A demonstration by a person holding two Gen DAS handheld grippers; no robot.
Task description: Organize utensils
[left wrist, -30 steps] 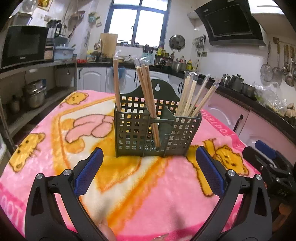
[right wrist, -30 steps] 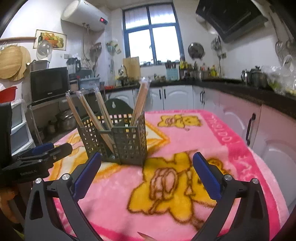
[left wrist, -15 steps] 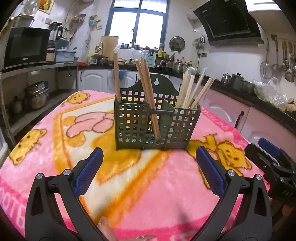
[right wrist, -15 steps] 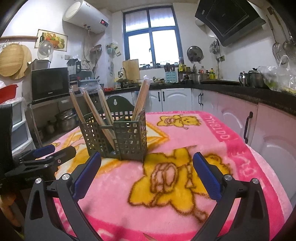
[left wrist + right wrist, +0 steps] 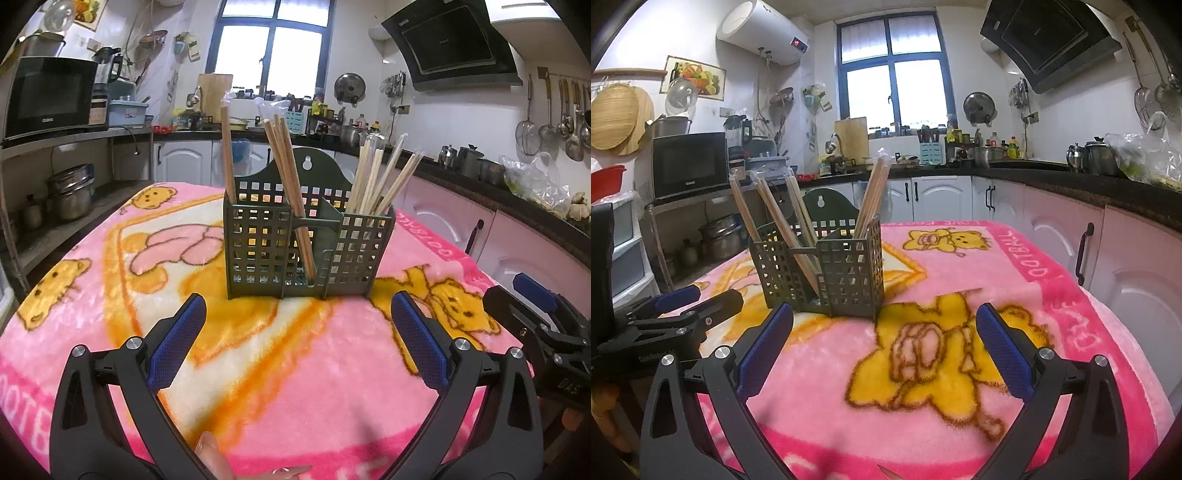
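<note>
Blue-padded left gripper (image 5: 297, 332) and right gripper (image 5: 884, 338) nearest, both spread wide apart, both empty, low over a pink cartoon blanket (image 5: 332, 387) covering the desk. Just beyond the fingertips, ahead and centred between them, a dark green slotted utensil holder (image 5: 306, 254) upright on the blanket. Wrapped wooden chopsticks (image 5: 291, 188) leaning in its compartments. Farther back, kitchen counter (image 5: 1071, 181) and window (image 5: 894, 74).

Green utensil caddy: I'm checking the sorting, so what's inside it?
The green utensil caddy holds wrapped wooden chopsticks standing in its left, middle and right compartments. The mesh walls hide the compartment floors.
</note>
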